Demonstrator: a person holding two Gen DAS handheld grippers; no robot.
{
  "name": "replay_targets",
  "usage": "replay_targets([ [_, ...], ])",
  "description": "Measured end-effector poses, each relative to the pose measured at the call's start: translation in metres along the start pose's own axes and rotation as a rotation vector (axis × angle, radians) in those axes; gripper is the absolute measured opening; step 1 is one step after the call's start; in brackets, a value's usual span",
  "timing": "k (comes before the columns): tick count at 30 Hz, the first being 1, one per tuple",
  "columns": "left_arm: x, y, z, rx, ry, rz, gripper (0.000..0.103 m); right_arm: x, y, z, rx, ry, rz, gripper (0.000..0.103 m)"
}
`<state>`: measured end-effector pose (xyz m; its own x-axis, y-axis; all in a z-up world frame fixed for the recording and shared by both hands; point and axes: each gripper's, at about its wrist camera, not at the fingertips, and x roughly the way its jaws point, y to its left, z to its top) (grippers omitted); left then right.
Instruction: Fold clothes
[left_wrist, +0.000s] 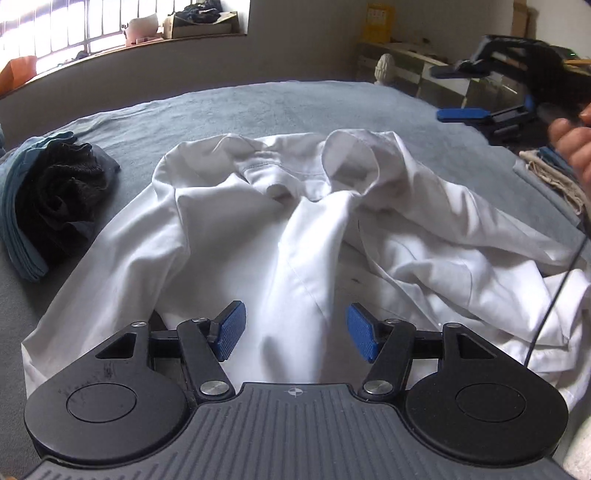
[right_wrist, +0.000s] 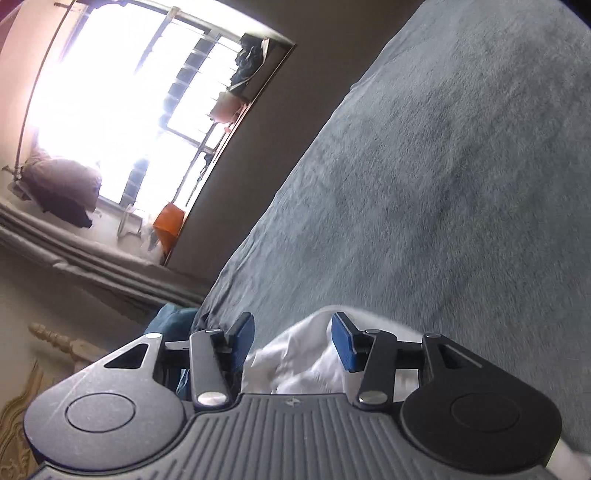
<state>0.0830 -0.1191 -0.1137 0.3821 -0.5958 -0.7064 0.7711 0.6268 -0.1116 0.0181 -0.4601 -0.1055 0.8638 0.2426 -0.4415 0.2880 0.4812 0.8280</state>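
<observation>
White shirt (left_wrist: 295, 229): the landmark item. It lies crumpled and spread out on the bed (left_wrist: 258, 107), collar (left_wrist: 295, 166) on the far side from the left wrist camera, fabric ridged and creased down the middle, one sleeve trailing off toward the near left.

Bed: covered in a grey-blue sheet, which surrounds the shirt on all visible sides.

Folded pile (left_wrist: 48, 206): dark knit garment on top of teal-blue folded cloth, lying on the bed to the left of the shirt, apart from it.

Left gripper (left_wrist: 295, 332): hangs over the near edge of the shirt, pointing down at it. Jaws spread, blue pads (left_wrist: 231, 328) standing apart with a raised fold of shirt fabric showing between them; the pads do not press on it.

Right gripper (right_wrist: 293, 341): seen from the left wrist camera above and to the right of the shirt, off the cloth, held by a hand (left_wrist: 572, 147). Jaws spread. In its own rolled view, a bit of white shirt fabric (right_wrist: 306, 354) shows beneath and between the pads, not pinched.

Beige cloth (left_wrist: 554, 177): lies at the bed's right edge, beyond the shirt's right side.

Window (left_wrist: 92, 26): barred, bright, in the wall behind the bed, past the shirt's collar side; boxes and oddments on its sill.
</observation>
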Motion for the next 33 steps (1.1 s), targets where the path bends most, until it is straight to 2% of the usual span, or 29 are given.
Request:
replay_targets([
  [5, -0.032, -0.013, -0.013, -0.011, -0.016, -0.054, 0.061, -0.073, 0.018, -0.051, -0.047, 0.107, 0.17, 0.05],
  [7, -0.045, -0.022, -0.016, 0.009, -0.02, -0.086, 0.061, -0.088, 0.019, -0.065, -0.032, 0.144, 0.182, 0.05],
  [9, -0.054, -0.036, -0.021, 0.03, -0.015, -0.124, 0.061, -0.102, 0.019, -0.08, -0.017, 0.181, 0.19, 0.057],
  [10, -0.056, -0.046, -0.025, 0.045, -0.01, -0.145, 0.061, -0.109, 0.019, -0.088, -0.009, 0.2, 0.193, 0.064],
  [11, -0.059, -0.056, -0.03, 0.065, -0.004, -0.166, 0.061, -0.116, 0.02, -0.095, -0.001, 0.218, 0.197, 0.064],
  [14, -0.062, -0.097, -0.05, 0.175, 0.011, -0.219, 0.061, -0.111, 0.016, -0.127, -0.118, 0.289, -0.021, 0.061],
  [16, -0.059, -0.118, -0.063, 0.244, 0.02, -0.216, 0.061, -0.108, 0.012, -0.147, -0.198, 0.32, -0.118, 0.059],
  [18, -0.054, -0.139, -0.075, 0.31, 0.032, -0.196, 0.061, -0.107, 0.012, -0.162, -0.274, 0.336, -0.166, 0.057],
  [22, -0.04, -0.158, -0.086, 0.409, 0.038, -0.108, 0.059, -0.103, 0.03, -0.195, -0.59, 0.362, -0.295, 0.055],
  [24, -0.031, -0.161, -0.089, 0.438, 0.053, -0.062, 0.054, -0.096, 0.035, -0.208, -0.704, 0.387, -0.323, 0.055],
  [25, -0.027, -0.161, -0.09, 0.443, 0.065, -0.041, 0.045, -0.092, 0.035, -0.213, -0.742, 0.402, -0.335, 0.055],
  [27, -0.025, -0.15, -0.087, 0.372, 0.069, -0.045, 0.04, -0.082, 0.025, -0.217, -0.769, 0.414, -0.4, 0.054],
  [28, -0.023, -0.145, -0.086, 0.337, 0.071, -0.047, 0.03, -0.077, 0.02, -0.219, -0.781, 0.419, -0.434, 0.051],
  [29, -0.022, -0.14, -0.084, 0.301, 0.073, -0.049, 0.017, -0.072, 0.014, -0.221, -0.792, 0.425, -0.468, 0.039],
  [31, -0.027, -0.126, -0.081, 0.215, 0.055, -0.053, 0.007, -0.072, 0.0, -0.212, -0.698, 0.416, -0.477, 0.021],
  [33, -0.039, -0.108, -0.077, 0.118, 0.013, -0.048, 0.003, -0.086, -0.007, -0.197, -0.56, 0.357, -0.423, 0.013],
])
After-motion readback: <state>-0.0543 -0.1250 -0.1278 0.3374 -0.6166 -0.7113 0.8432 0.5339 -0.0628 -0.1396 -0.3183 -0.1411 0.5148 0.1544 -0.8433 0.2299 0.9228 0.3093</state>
